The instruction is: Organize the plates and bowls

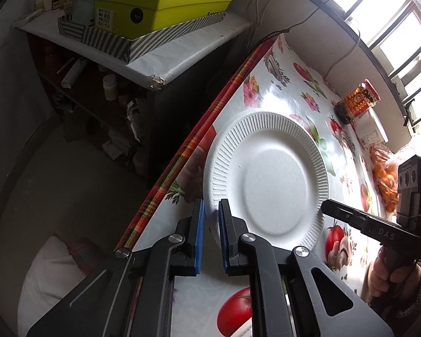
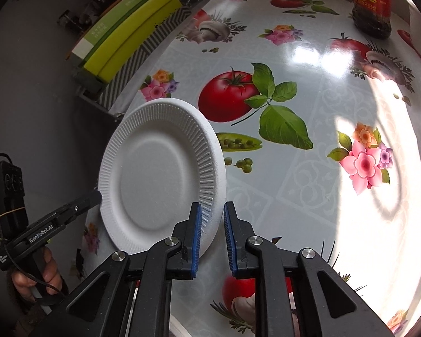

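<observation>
White paper plate [image 1: 269,174] sits on table [image 1: 280,90] near its striped edge, on cloth printed with tomatoes and flowers. Left gripper [image 1: 210,213] clamps plate's near rim between blue pads. Right gripper [image 2: 212,210] clamps opposite rim, pads pressed on ribbed border. Hand [image 1: 384,275] holds right gripper's handle. Sauce jar [image 1: 356,104] stands well apart, by window wall. Green boxes [image 1: 160,2] stacked on side shelf.
</observation>
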